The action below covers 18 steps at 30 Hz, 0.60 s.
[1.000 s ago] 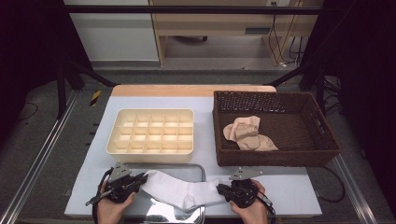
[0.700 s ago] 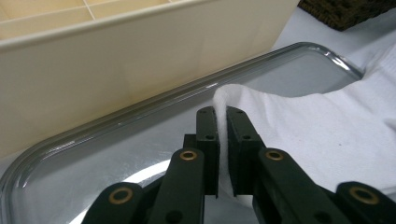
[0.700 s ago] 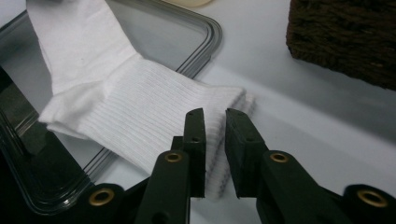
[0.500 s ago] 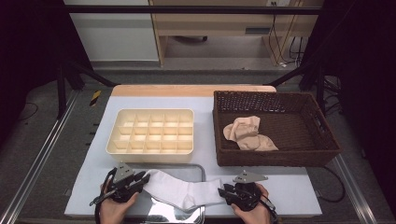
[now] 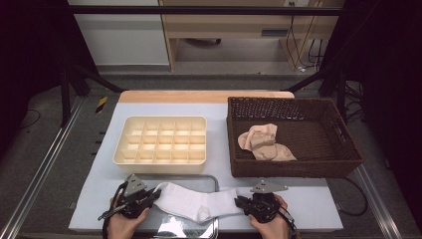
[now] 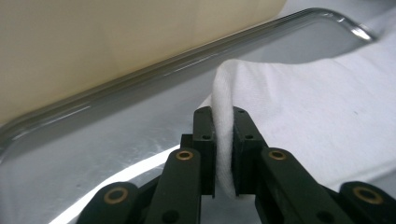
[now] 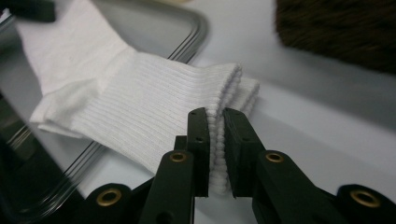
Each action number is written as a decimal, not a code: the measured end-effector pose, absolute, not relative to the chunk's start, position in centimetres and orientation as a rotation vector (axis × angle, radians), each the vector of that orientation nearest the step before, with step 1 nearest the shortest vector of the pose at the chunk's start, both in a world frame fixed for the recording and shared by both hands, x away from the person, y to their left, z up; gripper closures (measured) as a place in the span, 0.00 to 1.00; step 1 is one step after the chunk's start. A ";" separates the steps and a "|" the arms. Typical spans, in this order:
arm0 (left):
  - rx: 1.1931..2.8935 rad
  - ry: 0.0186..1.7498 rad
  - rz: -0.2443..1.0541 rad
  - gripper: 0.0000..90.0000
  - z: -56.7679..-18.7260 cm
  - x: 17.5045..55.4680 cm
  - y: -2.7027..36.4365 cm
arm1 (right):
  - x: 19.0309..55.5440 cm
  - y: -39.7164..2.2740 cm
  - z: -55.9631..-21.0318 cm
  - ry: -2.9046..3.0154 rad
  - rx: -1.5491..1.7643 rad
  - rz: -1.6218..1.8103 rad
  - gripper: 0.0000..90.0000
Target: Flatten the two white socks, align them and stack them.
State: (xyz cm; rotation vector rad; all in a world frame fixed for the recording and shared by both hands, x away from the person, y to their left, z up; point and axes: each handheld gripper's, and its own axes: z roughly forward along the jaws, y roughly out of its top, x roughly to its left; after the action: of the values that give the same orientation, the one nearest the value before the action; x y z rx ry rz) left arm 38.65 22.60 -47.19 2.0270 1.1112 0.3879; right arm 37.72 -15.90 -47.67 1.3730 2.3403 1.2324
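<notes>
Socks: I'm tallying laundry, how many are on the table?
3, perhaps more: a white sock across the metal tray, and two beige socks piled in the wicker basket, maybe hiding more.

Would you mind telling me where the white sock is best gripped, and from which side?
Judging by its pose, grip the white sock at its two ends, from either side: it lies stretched flat across the metal tray. The left gripper already pinches the toe fold, and the right gripper the ribbed cuff edge.
</notes>
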 end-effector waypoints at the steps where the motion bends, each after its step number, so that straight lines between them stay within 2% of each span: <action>1: 2.032 1.101 0.385 0.90 -47.2 38.6 22.4 | 38.1 -16.6 -47.4 2.284 1.389 1.242 0.90; 7: 2.060 1.059 0.429 0.87 -47.4 38.0 20.8 | 39.1 -17.0 -48.0 2.247 1.396 1.149 0.88; 13: 2.007 1.073 0.432 0.74 -47.0 38.1 21.3 | 39.1 -17.2 -47.7 2.217 1.351 1.182 0.83; 18: 1.958 1.040 0.453 0.70 -45.9 37.9 21.5 | 38.9 -17.9 -47.1 2.174 1.330 1.255 0.78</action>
State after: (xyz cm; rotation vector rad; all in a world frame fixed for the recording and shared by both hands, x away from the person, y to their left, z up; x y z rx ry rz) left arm 37.94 21.50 -45.94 1.9582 1.0400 0.4529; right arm 38.88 -17.92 -47.10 1.3305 2.1741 1.2554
